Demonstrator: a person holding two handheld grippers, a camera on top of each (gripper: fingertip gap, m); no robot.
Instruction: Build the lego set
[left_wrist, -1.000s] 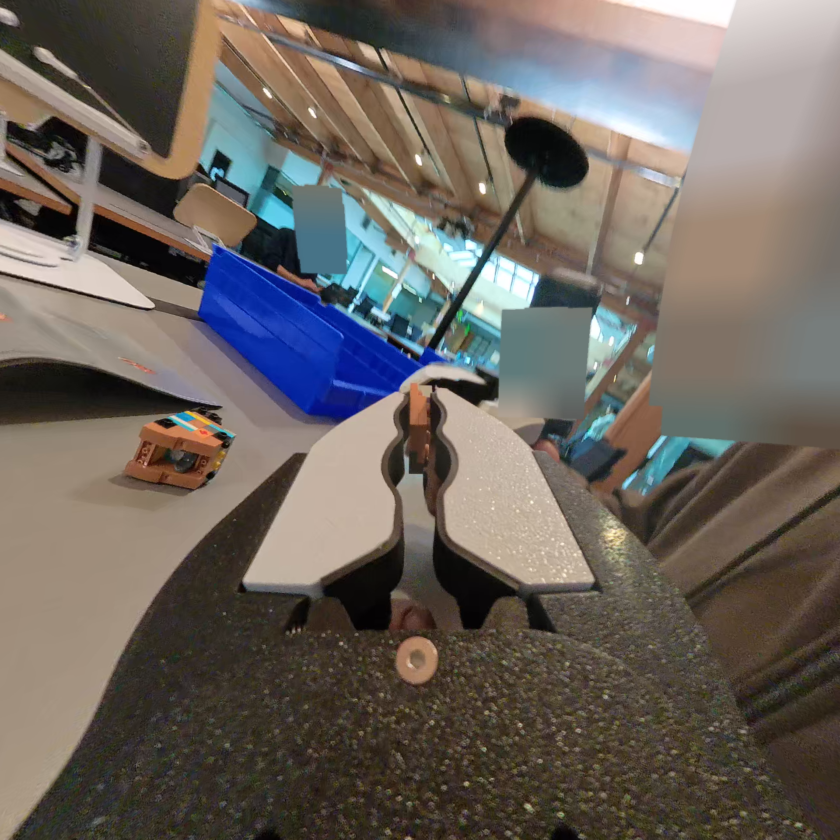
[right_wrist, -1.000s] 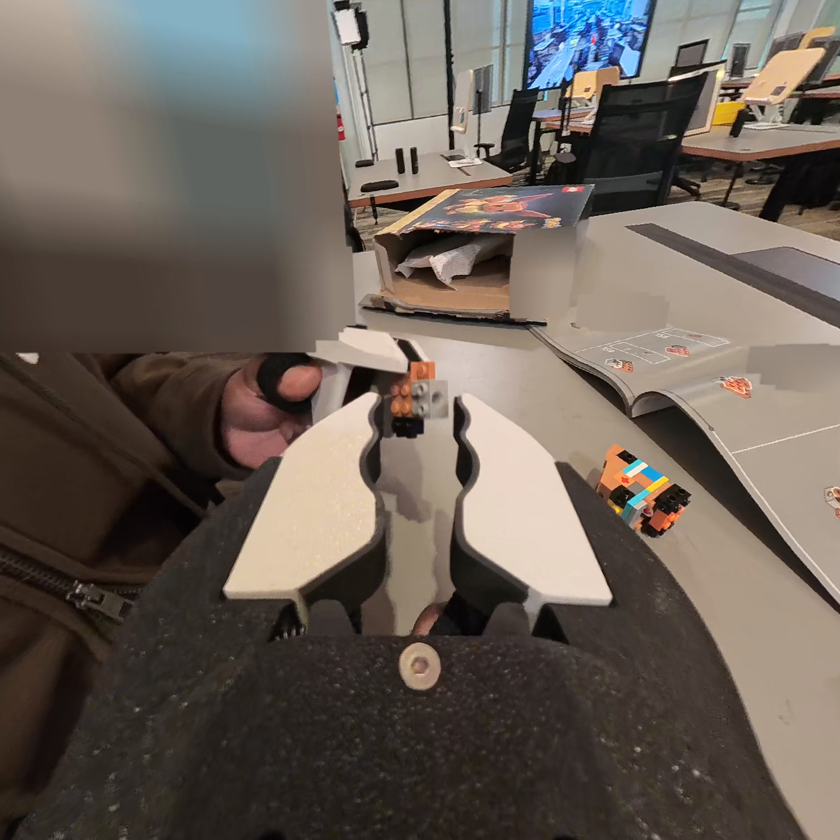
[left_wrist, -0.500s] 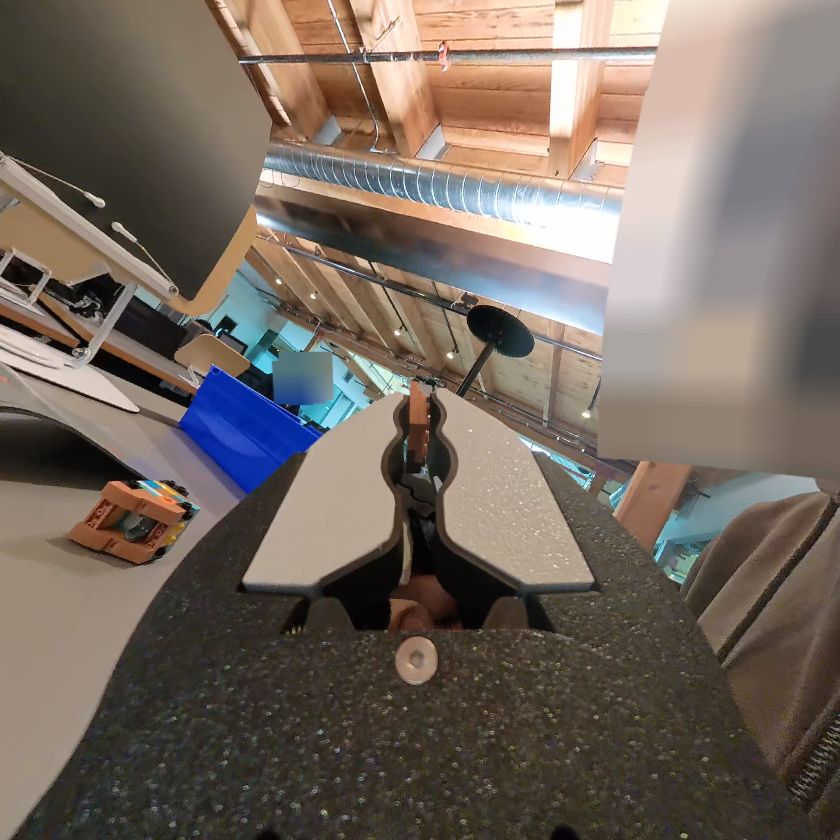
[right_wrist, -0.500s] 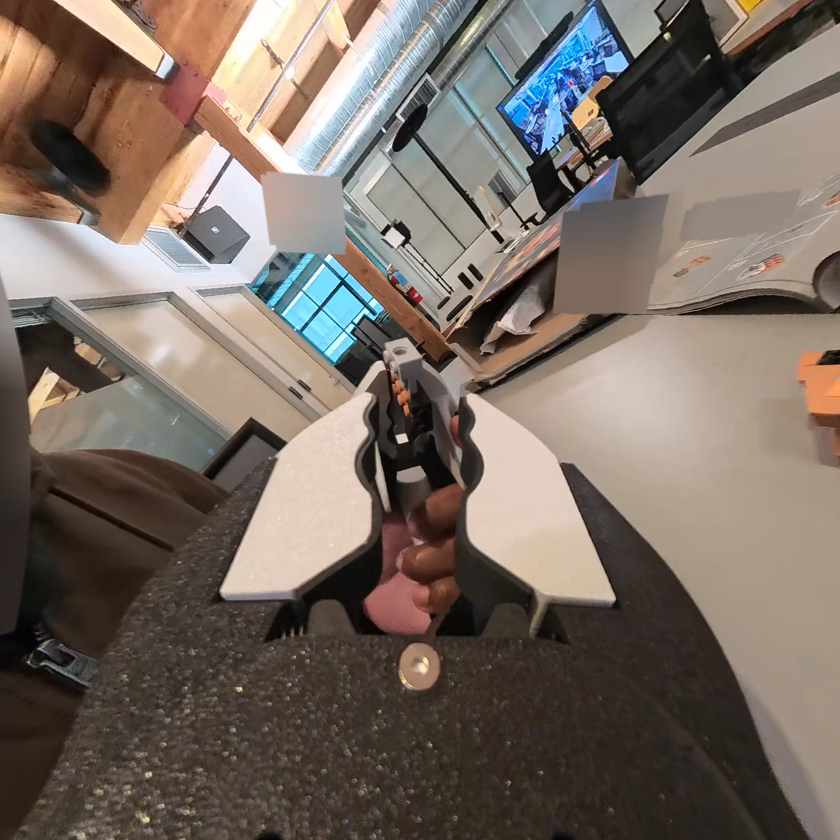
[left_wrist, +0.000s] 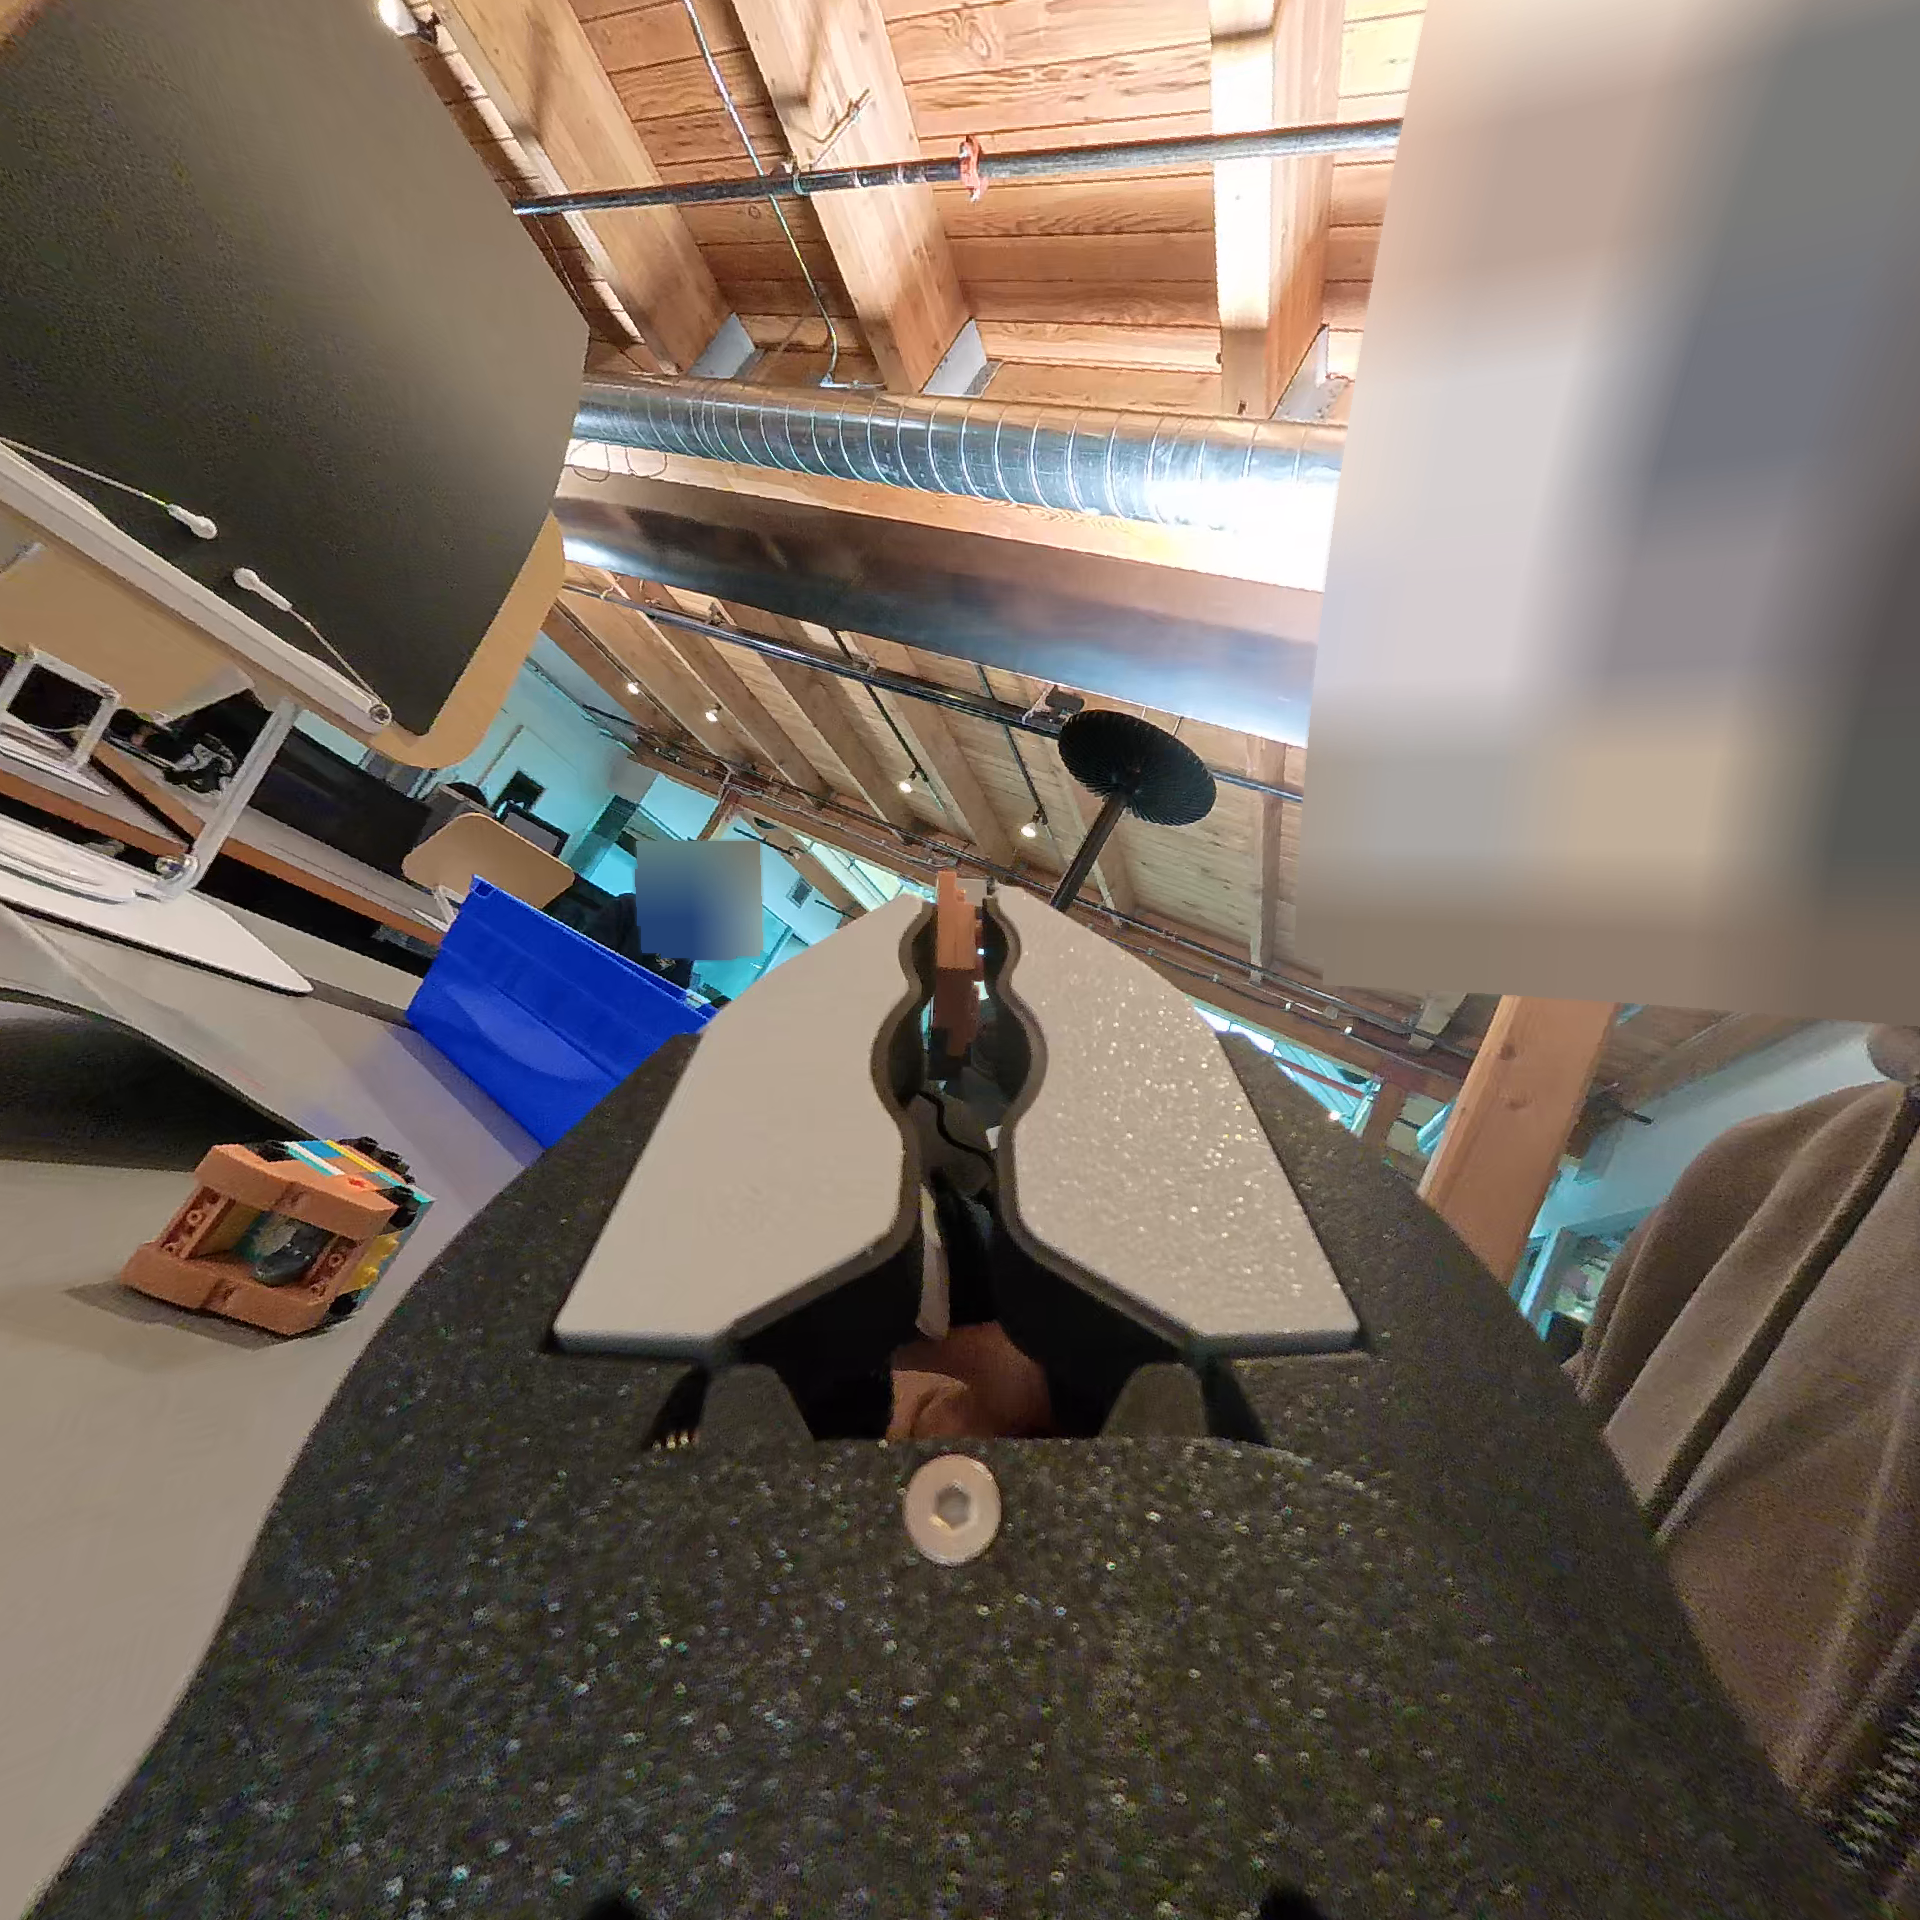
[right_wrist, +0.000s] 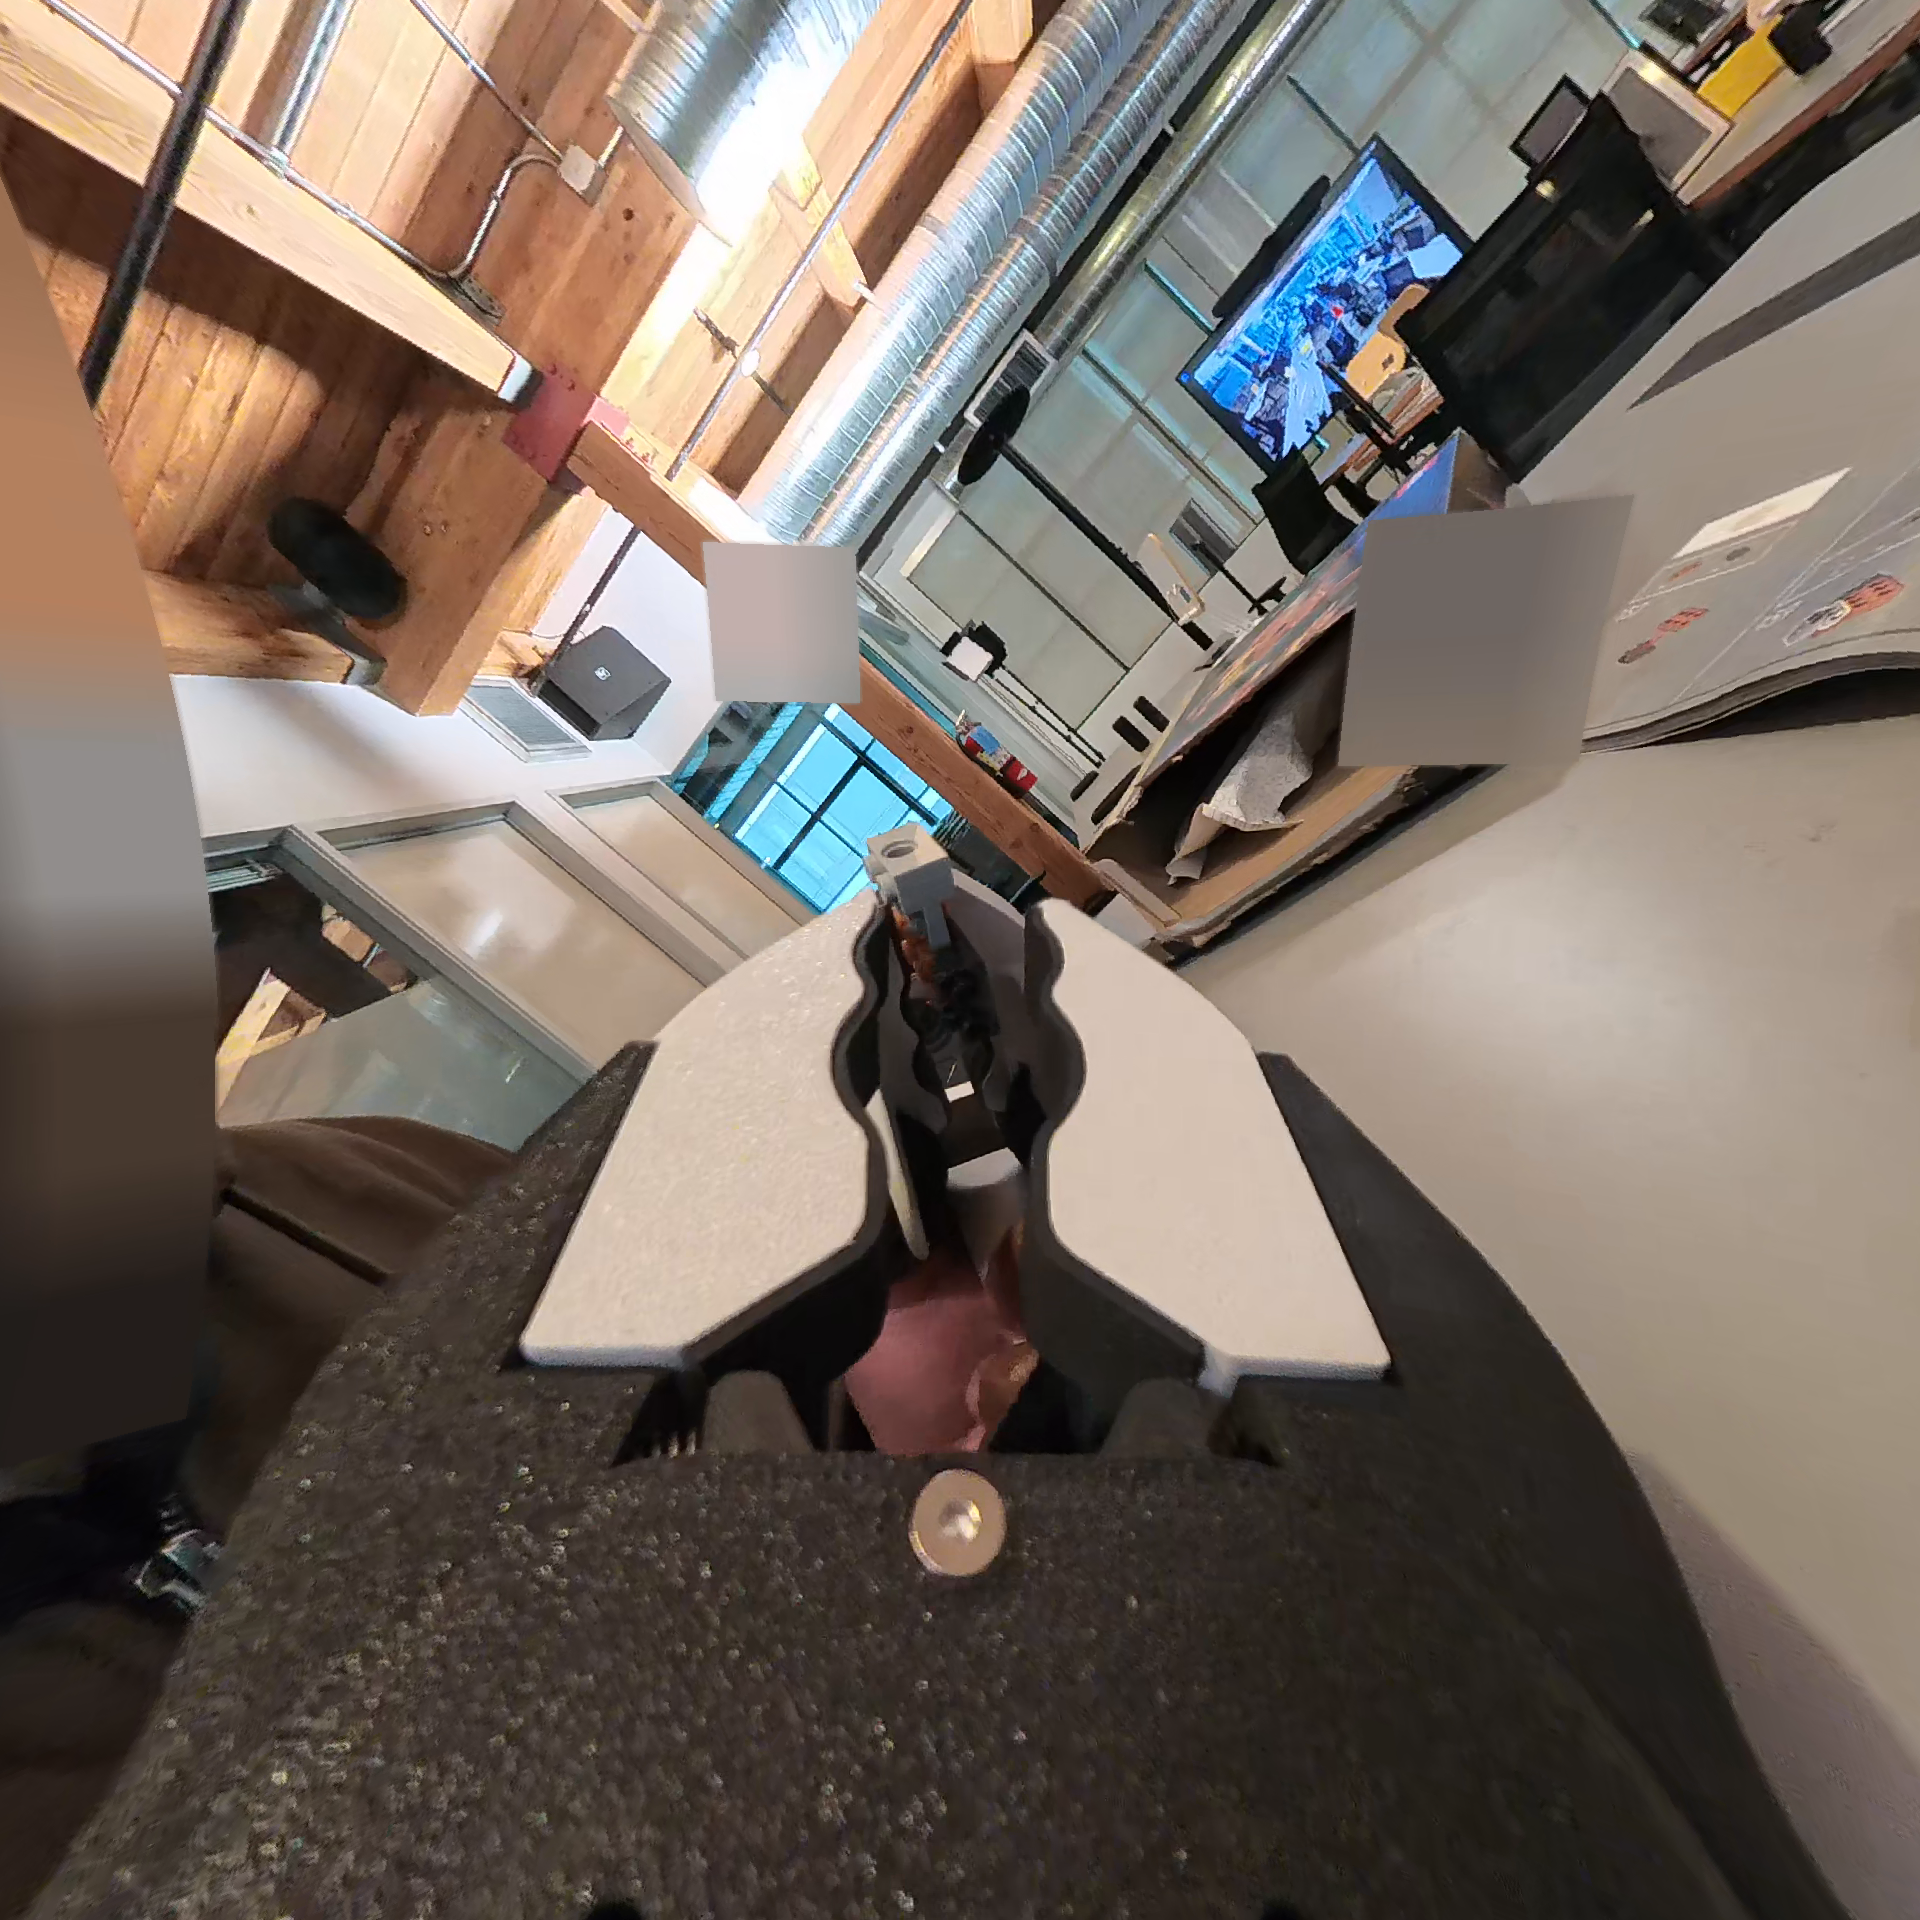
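I have both tools raised off the table and tilted up toward the ceiling. My left gripper (left_wrist: 958, 914) is clenched on a small brown lego piece (left_wrist: 954, 971), which stands upright between the fingertips. My right gripper (right_wrist: 951, 920) stands with its jaws parted; a small sub-assembly (right_wrist: 916, 902), grey brick on top with orange and black parts under it, sits in the gap against the left finger, and I cannot tell whether the right finger touches it, so I cannot say it is gripped.

As for progress, I judge the build to be somewhere in the middle. 1 partly built block (left_wrist: 272, 1252) in brown, teal and yellow lies on the grey table (left_wrist: 125, 1455), well apart from both tools. The 2 pieces at my tips are not yet joined to it, and I cannot see how many more remain.

Around me: a blue bin (left_wrist: 540, 1013) behind the block, the open instruction booklet (right_wrist: 1766, 634) far right, and the torn cardboard box (right_wrist: 1257, 790) with paper inside. Nothing lies between the tools and the block, but neither camera shows the other gripper clearly, which makes lining up the pieces the hard part.
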